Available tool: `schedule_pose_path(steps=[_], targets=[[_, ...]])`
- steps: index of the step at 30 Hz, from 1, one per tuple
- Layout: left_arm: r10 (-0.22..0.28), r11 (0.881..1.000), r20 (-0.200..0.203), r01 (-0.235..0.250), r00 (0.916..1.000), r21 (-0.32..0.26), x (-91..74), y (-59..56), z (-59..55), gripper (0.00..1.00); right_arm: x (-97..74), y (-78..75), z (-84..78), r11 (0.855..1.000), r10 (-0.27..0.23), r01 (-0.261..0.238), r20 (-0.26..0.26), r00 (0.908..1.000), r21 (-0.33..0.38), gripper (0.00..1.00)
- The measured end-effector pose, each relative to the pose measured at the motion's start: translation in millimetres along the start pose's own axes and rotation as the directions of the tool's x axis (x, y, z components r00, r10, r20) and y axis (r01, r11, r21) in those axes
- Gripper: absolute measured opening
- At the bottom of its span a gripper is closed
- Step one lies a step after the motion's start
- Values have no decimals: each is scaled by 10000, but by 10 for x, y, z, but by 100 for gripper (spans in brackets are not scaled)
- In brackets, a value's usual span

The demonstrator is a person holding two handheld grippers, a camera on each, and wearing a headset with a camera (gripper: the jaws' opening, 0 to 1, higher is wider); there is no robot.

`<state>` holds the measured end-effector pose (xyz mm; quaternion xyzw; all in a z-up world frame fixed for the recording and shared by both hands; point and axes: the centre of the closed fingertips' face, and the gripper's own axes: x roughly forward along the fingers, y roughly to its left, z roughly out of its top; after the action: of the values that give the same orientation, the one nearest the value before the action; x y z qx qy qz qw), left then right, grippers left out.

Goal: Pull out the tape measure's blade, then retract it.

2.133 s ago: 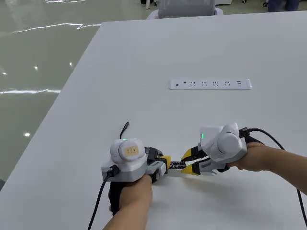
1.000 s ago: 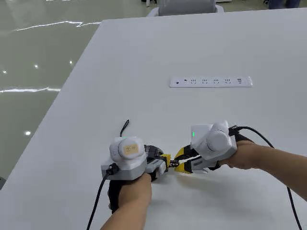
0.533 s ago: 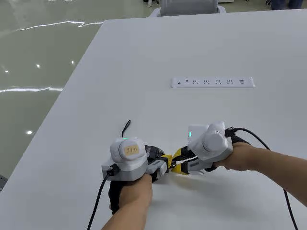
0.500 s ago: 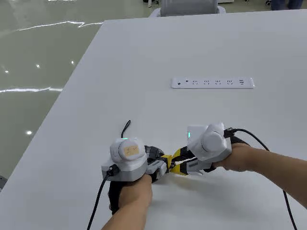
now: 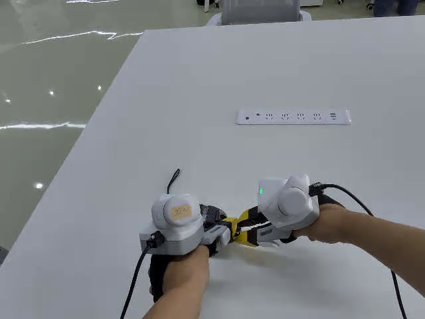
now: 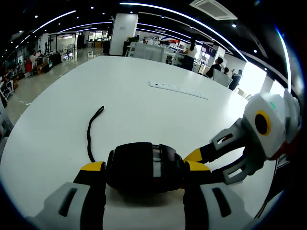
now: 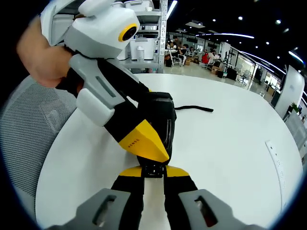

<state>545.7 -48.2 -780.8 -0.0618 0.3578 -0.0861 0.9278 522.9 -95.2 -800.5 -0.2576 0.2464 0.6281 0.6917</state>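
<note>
In the head view, resting low over a plain white tabletop [image 5: 199, 100] near its front edge: clamping a black, rounded plastic tape measure [image 5: 212, 214] between the yellow-tipped jaws of the left gripper [image 5: 226, 230], and meeting it nose to nose with the right gripper [image 5: 244, 232]. Carrying a pale yellow sticker [image 5: 179, 211] on the left gripper's white housing, its writing too small to read. Lying well apart toward the far side, a long white power strip [image 5: 293, 117]; trailing on the table beyond the case, a thin black strap [image 5: 172, 179]. In the left gripper view, squeezing the tape measure [image 6: 144, 165] by both sides with the left gripper [image 6: 144, 168], a grey band crossing the case's middle; showing at the right, the right gripper [image 6: 201, 160], touching the case. In the right gripper view, pinching the blade's small black end hook [image 7: 153, 168] between the pressed-together yellow tips of the right gripper [image 7: 153, 172], right at the mouth of the tape measure [image 7: 160, 120]. Bearing small dark lettering on the left gripper's [image 7: 158, 143] yellow jaw, too fine to read.
</note>
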Motion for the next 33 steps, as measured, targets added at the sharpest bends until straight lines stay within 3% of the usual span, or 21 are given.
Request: schedule_pose_path(steps=[8,19,21,25,33], targets=[[-94,9990,-108,99,9999,425,-2,-38,-25,62,43,7,-61,9999,-102,102,-77,9999,12,15],[-312,9981,-267,326,9992,525,-5,-42,-33,62,53,6,-64,9998,-199,199,-108,9997,-2,15],[-424,9971,-343,445,9985,614,-5,-47,-39,62,46,-10,-61,9996,-272,272,-118,9996,4,19],[-570,9891,-508,634,9971,1327,-18,-66,-63,61,35,-17,-65,9995,-311,312,-190,9993,39,22],[-1080,9731,-472,1153,9930,1994,-82,-129,-32,67,-8,36,-80,9996,-273,277,-347,9990,109,28]])
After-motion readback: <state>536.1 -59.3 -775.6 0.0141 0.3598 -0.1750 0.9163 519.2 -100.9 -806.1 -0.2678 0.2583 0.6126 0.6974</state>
